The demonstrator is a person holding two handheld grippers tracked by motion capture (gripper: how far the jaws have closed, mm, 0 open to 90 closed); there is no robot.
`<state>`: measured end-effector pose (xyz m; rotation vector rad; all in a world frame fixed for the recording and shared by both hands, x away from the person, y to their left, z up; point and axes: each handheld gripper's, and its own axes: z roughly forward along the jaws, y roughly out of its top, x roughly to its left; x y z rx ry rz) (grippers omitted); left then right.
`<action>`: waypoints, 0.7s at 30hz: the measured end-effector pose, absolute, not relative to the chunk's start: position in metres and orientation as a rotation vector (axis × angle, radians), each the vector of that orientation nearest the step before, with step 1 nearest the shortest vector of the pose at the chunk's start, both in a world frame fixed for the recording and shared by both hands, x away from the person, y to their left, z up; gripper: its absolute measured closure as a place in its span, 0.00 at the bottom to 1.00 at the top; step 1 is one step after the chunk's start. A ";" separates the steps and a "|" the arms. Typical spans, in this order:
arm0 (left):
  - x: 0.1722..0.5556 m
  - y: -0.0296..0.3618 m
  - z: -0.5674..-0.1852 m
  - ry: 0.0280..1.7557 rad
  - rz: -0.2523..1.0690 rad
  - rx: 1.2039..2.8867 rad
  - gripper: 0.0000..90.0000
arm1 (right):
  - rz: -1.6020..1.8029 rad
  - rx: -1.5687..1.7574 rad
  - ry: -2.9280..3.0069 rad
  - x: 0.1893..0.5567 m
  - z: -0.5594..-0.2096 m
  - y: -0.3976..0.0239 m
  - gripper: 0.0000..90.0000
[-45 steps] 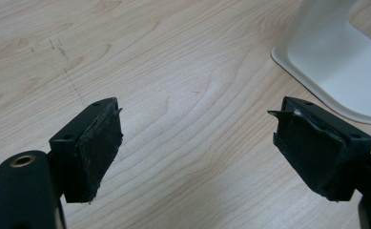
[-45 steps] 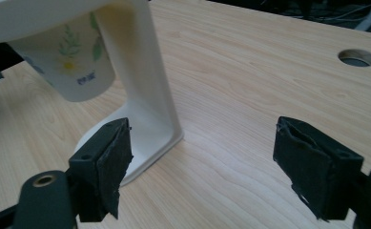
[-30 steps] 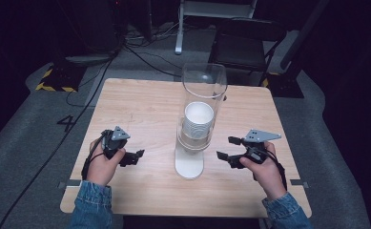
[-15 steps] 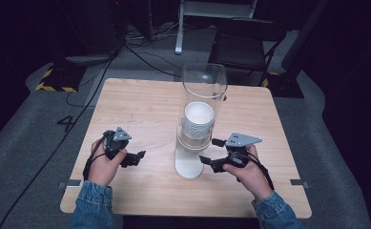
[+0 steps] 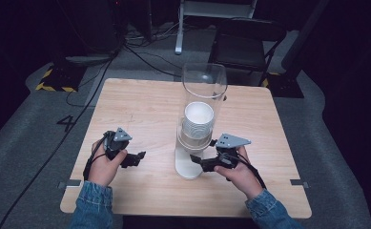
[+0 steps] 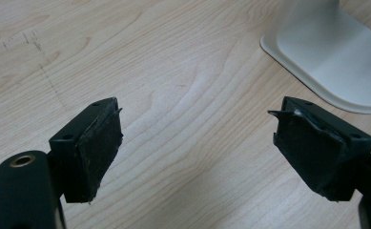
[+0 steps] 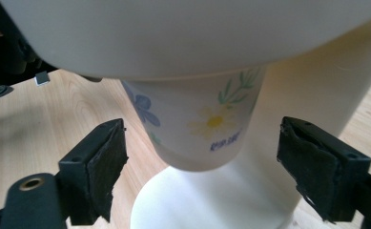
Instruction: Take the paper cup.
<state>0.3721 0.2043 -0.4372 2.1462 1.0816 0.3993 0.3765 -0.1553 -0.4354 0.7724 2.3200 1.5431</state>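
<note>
A clear tube cup dispenser (image 5: pixel 203 95) stands mid-table on a white base (image 5: pixel 188 167), holding a stack of white paper cups (image 5: pixel 198 119). In the right gripper view the lowest cup (image 7: pixel 197 126), printed with flowers, hangs below the dispenser's white collar (image 7: pixel 173 33). My right gripper (image 5: pixel 197 161) is open, its jaws level with that cup's bottom, one on each side, not touching it. My left gripper (image 5: pixel 138 158) rests low over the bare wood left of the base, open and holding nothing; the base's edge (image 6: pixel 335 57) shows at the upper right of the left gripper view.
The wooden table (image 5: pixel 140 109) has free room on both sides of the dispenser. Beyond its far edge stand a dark folding chair (image 5: pixel 245 43) and cables on the grey floor (image 5: pixel 140 52).
My right gripper has moved left, from the table's right part up to the dispenser's base. The left gripper has stayed about where it was.
</note>
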 end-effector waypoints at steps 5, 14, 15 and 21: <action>0.371 0.204 -0.437 1.076 0.399 2.156 0.18 | 1.574 0.752 2.285 0.378 -0.441 -0.149 0.22; 0.371 0.204 -0.438 1.075 0.393 2.157 0.18 | 1.658 0.740 2.197 0.381 -0.446 -0.143 0.27; 0.371 0.204 -0.438 1.076 0.393 2.156 0.18 | 1.658 0.740 2.197 0.381 -0.446 -0.143 0.27; 0.372 0.204 -0.439 1.069 0.397 2.166 0.18 | 1.659 0.728 2.197 0.380 -0.450 -0.141 0.37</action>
